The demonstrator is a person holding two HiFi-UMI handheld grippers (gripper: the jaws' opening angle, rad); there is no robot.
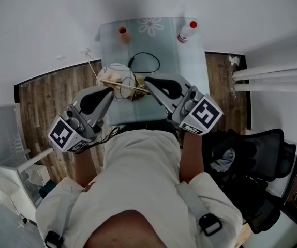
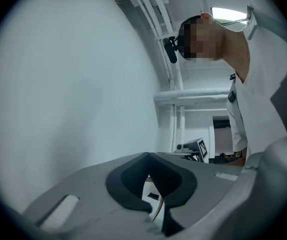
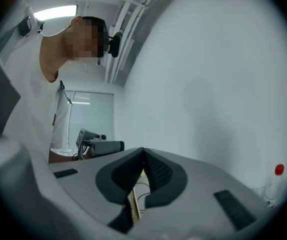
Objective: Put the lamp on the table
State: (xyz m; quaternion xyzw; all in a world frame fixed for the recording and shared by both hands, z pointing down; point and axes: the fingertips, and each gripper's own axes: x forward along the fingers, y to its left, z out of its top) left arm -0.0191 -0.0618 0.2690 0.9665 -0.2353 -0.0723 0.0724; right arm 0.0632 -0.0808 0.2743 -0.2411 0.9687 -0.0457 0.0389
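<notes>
Wooden crossbar [image 1: 121, 85] of lamp [image 1: 115, 71] spans gripper to gripper over glass table's [image 1: 191, 66] near edge. Left gripper [image 1: 109, 91] and right gripper [image 1: 147, 80] are both clamped on it, equally near.

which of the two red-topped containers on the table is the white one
The bottle at the far right corner of the table is white and tilted; the smaller container at the far left is orange.
</notes>
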